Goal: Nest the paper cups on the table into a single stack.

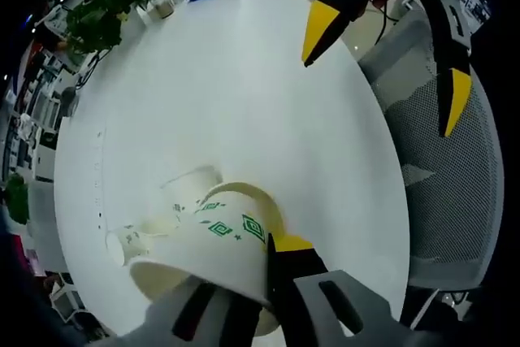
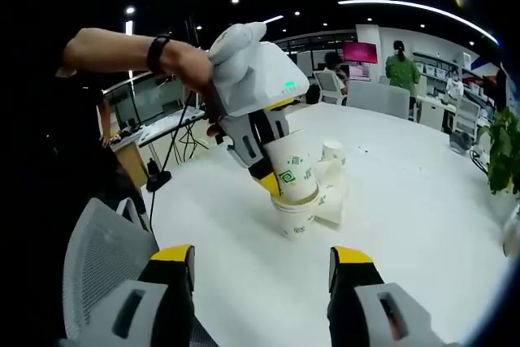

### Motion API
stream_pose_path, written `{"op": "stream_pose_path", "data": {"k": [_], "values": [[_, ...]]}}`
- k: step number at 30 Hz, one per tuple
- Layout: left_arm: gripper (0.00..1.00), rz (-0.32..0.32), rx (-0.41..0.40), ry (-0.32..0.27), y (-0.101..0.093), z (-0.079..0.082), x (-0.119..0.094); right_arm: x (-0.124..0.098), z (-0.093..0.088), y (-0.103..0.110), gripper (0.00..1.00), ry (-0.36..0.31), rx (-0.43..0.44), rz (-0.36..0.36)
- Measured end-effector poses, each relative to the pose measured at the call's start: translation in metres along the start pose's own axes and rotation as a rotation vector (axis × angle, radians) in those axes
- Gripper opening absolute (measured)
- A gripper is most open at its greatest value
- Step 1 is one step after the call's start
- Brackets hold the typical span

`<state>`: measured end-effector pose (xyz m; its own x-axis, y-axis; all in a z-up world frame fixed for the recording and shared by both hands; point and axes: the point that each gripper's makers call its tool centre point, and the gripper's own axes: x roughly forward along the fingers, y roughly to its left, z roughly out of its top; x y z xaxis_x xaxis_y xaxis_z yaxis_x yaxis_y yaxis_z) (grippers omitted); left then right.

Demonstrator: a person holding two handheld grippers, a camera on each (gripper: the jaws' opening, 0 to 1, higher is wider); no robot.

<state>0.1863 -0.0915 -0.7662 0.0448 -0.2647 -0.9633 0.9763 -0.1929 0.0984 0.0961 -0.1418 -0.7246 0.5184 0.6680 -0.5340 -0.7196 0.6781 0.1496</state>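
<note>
White table [image 2: 422, 201] in an open office, chairs and screens at the back, is where we work. In the right gripper view, going left to right, we see a mesh chair [image 2: 97, 249] at the near edge, then a person's arm with a wristband carrying the left gripper [image 2: 272, 170], which is clamped on the wall of a cup [image 2: 294, 170] with green marks. We hold that cup just over another upright cup [image 2: 295, 219], its base already at or inside the lower rim. Touching these on the right lie more cups [image 2: 331, 188], tipped and leaning; how many we cannot tell. A plant [image 2: 504, 152] stands at the far right edge. Our right gripper [image 2: 262, 270] hangs over the near table with jaws apart and nothing between them. In the left gripper view we see the held cup's open mouth close up, a loose cup on its side beyond it, and the right gripper's yellow tips high on the right. To do this step well, we judge we should square the held cup over the lower rim, press straight down without tilting, release only once it seats, and let the free gripper steady the base if it slides toward the leaning cups.
</note>
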Motion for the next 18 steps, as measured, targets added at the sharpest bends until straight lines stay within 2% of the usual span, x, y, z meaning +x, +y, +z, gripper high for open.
{"op": "stream_pose_path", "data": {"k": [8, 18], "values": [[0.00, -0.033, 0.018, 0.025, -0.0026, -0.0008, 0.0069, -0.0007, -0.0006, -0.0017, 0.67, -0.003, 0.009, -0.002], [0.03, -0.044, 0.033, 0.039, -0.0022, 0.0015, 0.0034, -0.0016, 0.0004, -0.0036, 0.66, -0.006, 0.015, -0.005]]}}
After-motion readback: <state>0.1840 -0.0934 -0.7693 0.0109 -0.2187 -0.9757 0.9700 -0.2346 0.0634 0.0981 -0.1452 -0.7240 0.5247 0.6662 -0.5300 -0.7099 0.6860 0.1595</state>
